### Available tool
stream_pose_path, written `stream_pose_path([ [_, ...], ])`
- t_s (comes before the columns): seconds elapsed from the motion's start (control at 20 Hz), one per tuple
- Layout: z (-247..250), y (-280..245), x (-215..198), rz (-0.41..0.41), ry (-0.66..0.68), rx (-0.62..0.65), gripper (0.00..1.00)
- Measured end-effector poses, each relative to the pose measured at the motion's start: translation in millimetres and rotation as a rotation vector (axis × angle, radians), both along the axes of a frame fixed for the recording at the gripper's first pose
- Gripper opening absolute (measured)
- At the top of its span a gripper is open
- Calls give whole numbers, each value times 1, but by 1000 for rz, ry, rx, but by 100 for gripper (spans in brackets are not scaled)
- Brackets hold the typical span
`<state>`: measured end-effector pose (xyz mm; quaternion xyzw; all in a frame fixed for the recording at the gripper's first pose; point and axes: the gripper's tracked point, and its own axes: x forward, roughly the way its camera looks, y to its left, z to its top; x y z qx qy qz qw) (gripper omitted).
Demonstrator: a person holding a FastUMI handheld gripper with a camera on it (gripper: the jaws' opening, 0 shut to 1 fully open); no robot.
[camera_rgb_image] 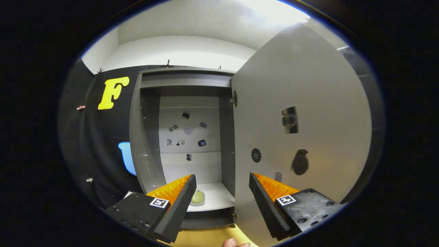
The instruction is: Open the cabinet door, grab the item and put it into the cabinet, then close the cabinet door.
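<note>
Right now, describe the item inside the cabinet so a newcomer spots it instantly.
Find the tall grey cabinet with its door swung open. On its white bottom shelf sits a small, pale yellow-green, rounded item, just beyond the open fingers; it alone rests on that shelf.

Your gripper (223, 187) stands with its fingers spread apart, nothing between them, facing the open cabinet (151, 137). The cabinet door (301, 113) is swung wide on the right and stands close beside your right finger; it blocks passage on that side. The cabinet mouth ahead is unobstructed from the top panel down to the bottom shelf (216, 197). One small pale green item (197, 197) sits on that shelf just beyond your left finger, leaving the right part of the shelf free.
</note>
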<state>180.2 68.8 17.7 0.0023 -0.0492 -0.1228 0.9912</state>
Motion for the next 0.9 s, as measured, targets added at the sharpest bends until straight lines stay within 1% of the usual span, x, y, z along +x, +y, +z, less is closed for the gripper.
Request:
stream_pose_path([
  [0.1, 0, -15, -27, -30, -5, -66, 98],
  [0.2, 2, -26, -51, -57, -21, -106, 98],
  [0.4, 0, -60, -97, -127, -26, -125, 98],
  [0.55, 4, -102, -124, -201, -33, -113, 98],
  [0.75, 4, -167, -151, -340, -36, -109, 97],
  [0.85, -3, -199, -155, -398, -10, -108, 97],
  [0.9, -7, -211, -150, -417, 2, -95, 97],
])
